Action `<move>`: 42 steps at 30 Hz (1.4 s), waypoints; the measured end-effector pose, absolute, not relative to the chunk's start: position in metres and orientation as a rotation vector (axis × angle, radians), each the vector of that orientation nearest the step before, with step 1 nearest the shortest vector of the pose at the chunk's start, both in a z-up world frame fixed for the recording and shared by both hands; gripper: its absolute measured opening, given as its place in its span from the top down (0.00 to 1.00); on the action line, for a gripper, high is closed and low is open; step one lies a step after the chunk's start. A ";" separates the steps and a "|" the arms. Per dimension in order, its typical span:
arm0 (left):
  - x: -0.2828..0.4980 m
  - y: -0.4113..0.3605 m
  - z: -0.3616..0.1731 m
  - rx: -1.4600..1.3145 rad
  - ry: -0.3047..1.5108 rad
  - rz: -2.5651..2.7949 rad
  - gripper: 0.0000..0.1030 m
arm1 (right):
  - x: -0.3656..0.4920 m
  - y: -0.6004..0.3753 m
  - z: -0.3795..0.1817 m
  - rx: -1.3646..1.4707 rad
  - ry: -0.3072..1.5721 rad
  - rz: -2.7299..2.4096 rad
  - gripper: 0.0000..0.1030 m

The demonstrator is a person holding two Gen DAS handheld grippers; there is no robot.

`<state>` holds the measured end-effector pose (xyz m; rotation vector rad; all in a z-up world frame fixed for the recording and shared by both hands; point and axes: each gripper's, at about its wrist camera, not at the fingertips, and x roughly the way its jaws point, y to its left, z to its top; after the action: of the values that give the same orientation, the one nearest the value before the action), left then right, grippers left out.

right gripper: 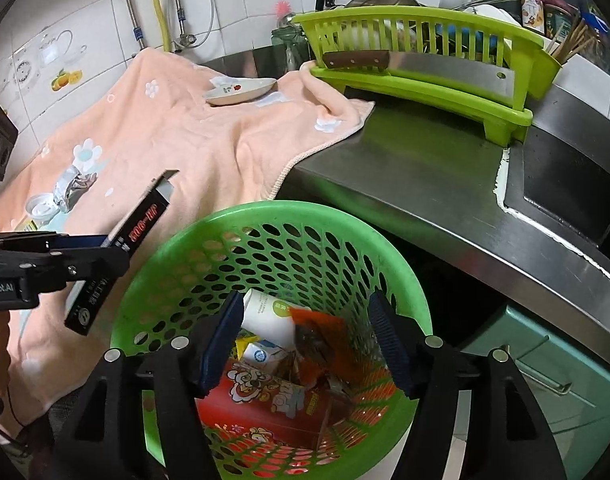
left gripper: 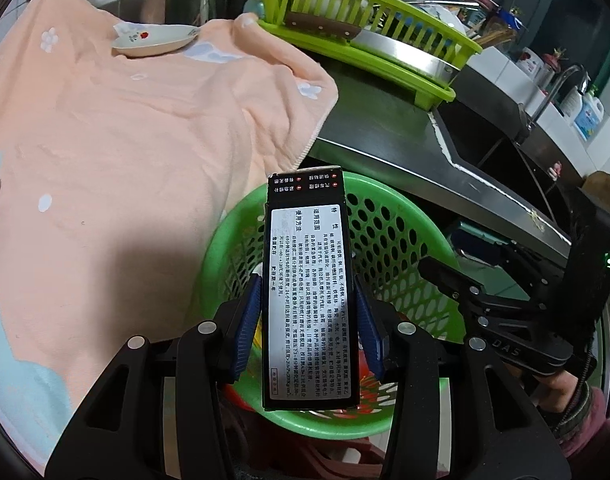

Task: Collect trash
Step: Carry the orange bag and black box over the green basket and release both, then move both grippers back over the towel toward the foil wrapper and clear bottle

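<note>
**Black box held above green basket**

Left gripper (left gripper: 309, 320) clamps the black box (left gripper: 308, 288) between its blue pads, box tilted, above the near-left rim of the green basket (right gripper: 177, 256). Right gripper (right gripper: 305, 344) hangs over the basket mouth, jaws spread, gripping nothing. Inside the basket: red carton (right gripper: 273, 404), white bottle (right gripper: 269, 316). Left of the basket, on the peach towel (right gripper: 193, 128): crumpled foil (right gripper: 73, 186), white lid (right gripper: 41, 206).
</note>
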<state>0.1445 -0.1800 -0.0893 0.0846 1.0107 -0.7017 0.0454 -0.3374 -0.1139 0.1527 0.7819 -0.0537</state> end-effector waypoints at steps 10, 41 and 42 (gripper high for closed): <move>0.141 -0.182 -0.090 0.099 1.005 -0.717 0.48 | 0.044 -0.334 -0.109 0.160 0.771 -0.038 0.35; 0.193 0.061 -0.037 -0.082 0.894 -0.174 0.48 | 0.130 -0.196 -0.062 0.033 0.747 0.328 0.29; 0.195 0.070 -0.036 -0.092 0.890 -0.152 0.48 | 0.134 -0.190 -0.060 0.025 0.746 0.342 0.29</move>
<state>0.1949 0.0701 -0.0359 -0.0919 0.8900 -0.1522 0.1337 -0.1898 -0.0598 0.0253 0.7462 0.3415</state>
